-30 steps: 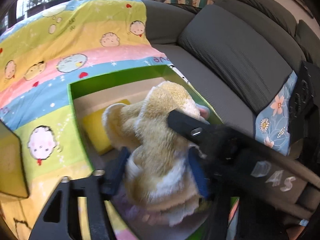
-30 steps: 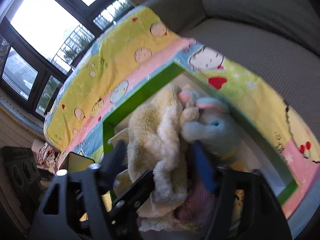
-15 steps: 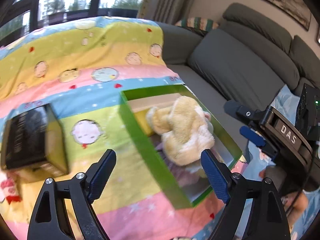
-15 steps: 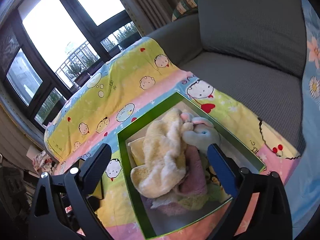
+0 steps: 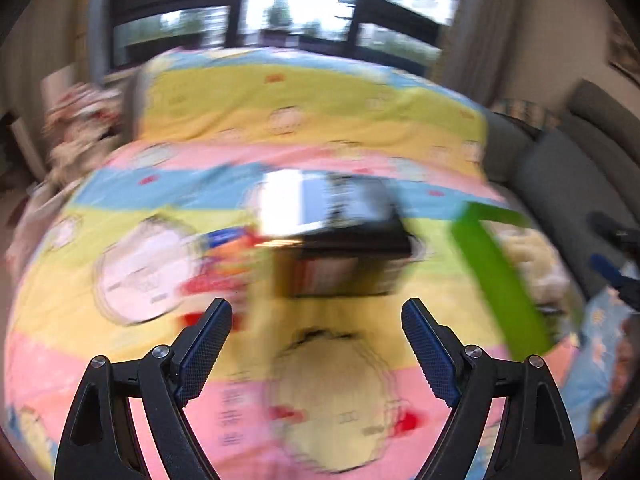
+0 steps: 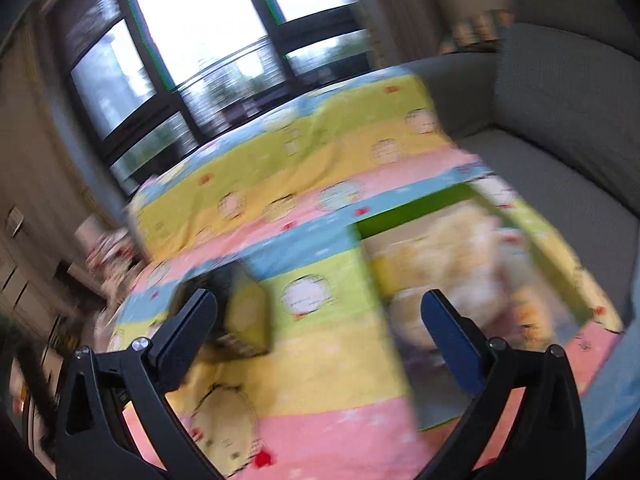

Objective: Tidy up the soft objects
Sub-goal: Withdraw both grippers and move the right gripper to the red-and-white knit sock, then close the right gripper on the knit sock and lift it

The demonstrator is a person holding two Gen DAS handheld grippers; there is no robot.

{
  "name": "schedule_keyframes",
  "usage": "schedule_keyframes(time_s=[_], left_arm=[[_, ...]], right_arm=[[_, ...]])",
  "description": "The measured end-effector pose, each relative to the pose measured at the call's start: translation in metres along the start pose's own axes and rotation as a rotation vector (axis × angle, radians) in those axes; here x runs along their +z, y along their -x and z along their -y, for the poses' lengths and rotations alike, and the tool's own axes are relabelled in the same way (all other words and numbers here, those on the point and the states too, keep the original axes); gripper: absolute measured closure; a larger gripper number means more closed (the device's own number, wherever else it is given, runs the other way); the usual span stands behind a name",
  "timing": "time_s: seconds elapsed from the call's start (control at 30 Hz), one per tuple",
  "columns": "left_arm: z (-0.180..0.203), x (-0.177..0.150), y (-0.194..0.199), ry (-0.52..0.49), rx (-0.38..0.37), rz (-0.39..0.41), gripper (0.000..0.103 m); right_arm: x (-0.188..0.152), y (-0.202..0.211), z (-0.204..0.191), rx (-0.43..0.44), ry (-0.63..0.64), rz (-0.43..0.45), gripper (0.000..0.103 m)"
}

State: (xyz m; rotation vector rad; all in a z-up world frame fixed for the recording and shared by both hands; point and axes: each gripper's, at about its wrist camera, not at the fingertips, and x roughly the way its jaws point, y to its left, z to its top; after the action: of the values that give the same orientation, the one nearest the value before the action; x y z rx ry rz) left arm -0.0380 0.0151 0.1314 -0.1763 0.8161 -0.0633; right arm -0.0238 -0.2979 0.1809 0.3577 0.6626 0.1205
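Both views are motion-blurred. A green-walled box (image 6: 412, 210) sits on the cartoon-print blanket (image 6: 320, 360) and holds a cream plush toy (image 6: 460, 264) with other soft things. In the left wrist view the green box (image 5: 496, 276) is at the right edge with the cream plush (image 5: 532, 252) inside. My left gripper (image 5: 317, 312) is open and empty above the blanket (image 5: 320, 396). My right gripper (image 6: 319, 304) is open and empty, left of the box.
A dark box with a yellow side (image 5: 348, 248) lies on the blanket ahead of the left gripper; it also shows in the right wrist view (image 6: 240, 316). A grey sofa (image 6: 560, 120) stands to the right. Windows are behind. Clutter (image 5: 80, 120) sits beyond the blanket's left edge.
Both grippers have let go of the plush, opened, pulled back from the green box and swung left. The plush stays in the box.
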Motion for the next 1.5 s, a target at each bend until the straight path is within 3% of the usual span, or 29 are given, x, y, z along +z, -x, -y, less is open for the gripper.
schedule_keyframes(time_s=[0.17,0.23,0.4,0.5,0.7,0.8,0.87,1.07,1.2,1.27,1.33,1.4,1.5], left_arm=[[-0.083,-0.026,-0.006,0.162,0.073,-0.031,0.016],[-0.103,-0.036,-0.008,0.202,0.090,-0.032,0.016],[-0.135,-0.052,-0.016,0.244,0.135,-0.028,0.016],[-0.150,-0.056,-0.021,0.287,0.100,-0.045,0.016],[-0.162,-0.060,-0.022,0.328,0.078,-0.045,0.016],[-0.163,-0.061,-0.022,0.327,0.103,-0.049,0.016],[-0.163,-0.060,-0.023,0.315,0.128,-0.047,0.016],[-0.164,-0.059,-0.022,0.317,0.110,-0.046,0.016],[-0.161,-0.058,-0.020,0.316,0.090,-0.047,0.016],[-0.157,-0.058,-0.020,0.318,0.046,-0.054,0.017],[-0.149,-0.057,-0.018,0.303,0.023,-0.054,0.029],[-0.136,-0.057,-0.017,0.277,-0.006,-0.061,0.029],[-0.112,-0.058,-0.021,0.237,-0.098,-0.093,0.029]], right_arm=[[-0.024,-0.032,-0.067,0.245,0.088,-0.155,0.001],[-0.037,-0.045,-0.089,0.283,0.117,-0.205,0.002],[-0.079,-0.090,-0.141,0.282,0.133,-0.322,0.006],[-0.098,-0.125,-0.168,0.261,0.120,-0.378,0.011],[-0.124,-0.184,-0.202,0.184,0.110,-0.448,0.032],[-0.133,-0.203,-0.207,0.179,0.093,-0.473,0.041],[-0.137,-0.213,-0.210,0.190,0.093,-0.500,0.056],[-0.139,-0.214,-0.208,0.211,0.121,-0.485,0.071],[-0.134,-0.195,-0.198,0.264,0.117,-0.513,0.072],[-0.129,-0.177,-0.189,0.271,0.139,-0.524,0.072],[-0.127,-0.167,-0.179,0.281,0.146,-0.542,0.072],[-0.126,-0.153,-0.163,0.277,0.149,-0.572,0.071],[-0.128,-0.142,-0.138,0.265,0.126,-0.592,0.071]])
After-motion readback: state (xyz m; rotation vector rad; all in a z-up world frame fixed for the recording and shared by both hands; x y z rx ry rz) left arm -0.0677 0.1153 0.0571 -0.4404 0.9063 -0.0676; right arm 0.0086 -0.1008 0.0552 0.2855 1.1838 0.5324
